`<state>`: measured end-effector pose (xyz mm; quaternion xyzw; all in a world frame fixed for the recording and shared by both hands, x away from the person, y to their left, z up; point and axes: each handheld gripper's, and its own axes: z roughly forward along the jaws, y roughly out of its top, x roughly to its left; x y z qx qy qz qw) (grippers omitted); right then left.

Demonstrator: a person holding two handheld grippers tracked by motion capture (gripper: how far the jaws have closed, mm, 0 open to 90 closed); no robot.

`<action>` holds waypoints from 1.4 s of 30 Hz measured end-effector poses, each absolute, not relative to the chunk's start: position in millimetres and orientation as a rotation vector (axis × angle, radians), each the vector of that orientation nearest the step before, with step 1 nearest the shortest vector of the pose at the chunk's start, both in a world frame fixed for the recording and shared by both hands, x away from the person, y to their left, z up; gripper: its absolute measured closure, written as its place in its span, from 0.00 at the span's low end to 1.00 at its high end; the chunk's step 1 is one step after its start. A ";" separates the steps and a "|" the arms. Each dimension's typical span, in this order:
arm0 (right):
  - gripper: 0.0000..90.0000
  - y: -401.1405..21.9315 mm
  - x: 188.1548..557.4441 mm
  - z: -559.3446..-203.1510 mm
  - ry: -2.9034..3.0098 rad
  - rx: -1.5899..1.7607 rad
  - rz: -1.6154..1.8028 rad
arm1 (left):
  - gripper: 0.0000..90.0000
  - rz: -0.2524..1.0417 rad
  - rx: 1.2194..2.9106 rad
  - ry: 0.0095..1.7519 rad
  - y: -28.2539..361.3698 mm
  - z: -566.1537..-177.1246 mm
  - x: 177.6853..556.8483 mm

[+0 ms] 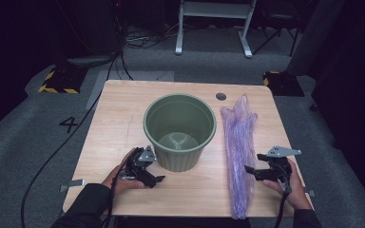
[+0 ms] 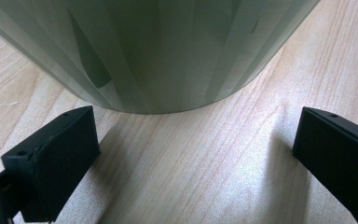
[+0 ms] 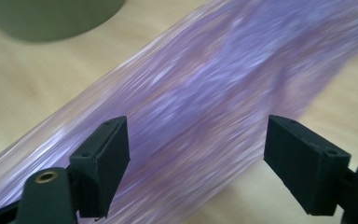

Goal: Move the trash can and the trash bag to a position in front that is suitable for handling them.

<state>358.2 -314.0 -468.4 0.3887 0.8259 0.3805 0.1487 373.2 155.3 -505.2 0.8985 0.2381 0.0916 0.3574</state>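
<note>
1. purple plastic bag is lying stretched 12-to-6 along the table, right of the green pot
2. right gripper is sitting nearer, jaws apart, bag at its 9
3. left gripper is gaping empty too, by the pot's base

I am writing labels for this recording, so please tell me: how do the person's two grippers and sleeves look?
Both the left gripper and the right gripper are black, each with two blocky black jaws. A grey three-cornered plate sits on top of each. A black cable trails back from each gripper. Small holes mark the jaw blocks, and a brass-coloured ring shows near one. The sleeves are dark.
</note>
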 end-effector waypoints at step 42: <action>0.18 -202.4 359.7 -466.7 2.352 0.932 1.137 | 0.00 0.234 2.322 0.611 155.1 -505.0 373.5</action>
